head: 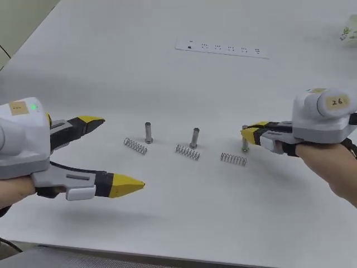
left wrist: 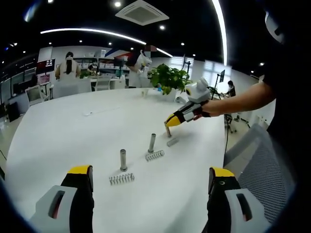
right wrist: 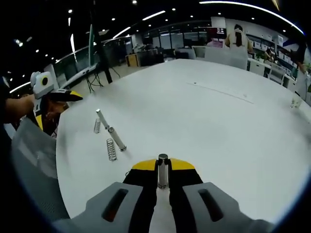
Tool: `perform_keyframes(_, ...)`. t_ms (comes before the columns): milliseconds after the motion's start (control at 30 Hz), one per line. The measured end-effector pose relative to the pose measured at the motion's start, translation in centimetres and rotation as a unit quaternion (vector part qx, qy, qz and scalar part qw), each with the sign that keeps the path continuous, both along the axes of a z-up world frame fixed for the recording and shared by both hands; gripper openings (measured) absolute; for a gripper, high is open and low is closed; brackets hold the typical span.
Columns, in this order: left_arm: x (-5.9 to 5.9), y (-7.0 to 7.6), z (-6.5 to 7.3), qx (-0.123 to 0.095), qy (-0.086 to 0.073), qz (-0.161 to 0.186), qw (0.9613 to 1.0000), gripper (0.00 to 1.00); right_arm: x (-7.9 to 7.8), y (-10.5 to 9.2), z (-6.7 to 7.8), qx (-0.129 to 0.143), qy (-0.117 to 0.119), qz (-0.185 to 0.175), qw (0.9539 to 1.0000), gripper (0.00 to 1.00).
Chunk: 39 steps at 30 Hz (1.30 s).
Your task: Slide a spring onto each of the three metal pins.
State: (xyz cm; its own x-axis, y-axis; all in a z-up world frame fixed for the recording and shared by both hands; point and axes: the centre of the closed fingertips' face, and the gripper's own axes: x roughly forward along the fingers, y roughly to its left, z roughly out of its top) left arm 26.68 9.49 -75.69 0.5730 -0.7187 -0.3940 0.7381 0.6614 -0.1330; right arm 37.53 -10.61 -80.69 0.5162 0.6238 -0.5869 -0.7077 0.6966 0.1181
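My right gripper has its jaws clamped on the rightmost pin, which stands upright. My left gripper has its jaws wide apart and empty. Three springs lie loose on the counter, one just beside each pin, none threaded yet. I'm steadying the first pin. Next, I judge, the left fetches the right spring and aligns it over the pin top.

I get bright even light from ceiling lamps, soft shadows on the table, fisheye-bent edges, slight head-view blur
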Motion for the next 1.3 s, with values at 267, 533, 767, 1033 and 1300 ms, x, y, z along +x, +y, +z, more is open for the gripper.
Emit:
perform_keyframes(267,-0.1,0.0,-0.1,0.001,0.001,0.001,1.0000,0.96,-0.1,0.2,0.2,-0.001,-0.007,0.003,1.0000,0.05)
perform_keyframes(533,0.1,0.3,0.1,0.000,-0.002,0.005,1.0000,0.96,-0.7,0.2,0.1,-0.022,-0.017,0.018,0.9994,0.06)
perform_keyframes(767,0.0,0.3,0.1,0.001,-0.001,0.006,1.0000,0.96,-1.1,0.0,0.0,-0.023,-0.002,0.012,0.9997,0.06)
perform_keyframes(1033,0.0,0.3,0.2,-0.001,-0.002,0.005,1.0000,0.97,-1.7,-0.2,-0.2,-0.022,0.010,0.011,0.9997,0.10)
perform_keyframes(1300,-0.1,0.5,0.2,-0.002,-0.003,0.007,1.0000,0.97,-2.4,-0.3,0.0,-0.017,0.008,0.010,0.9998,0.20)
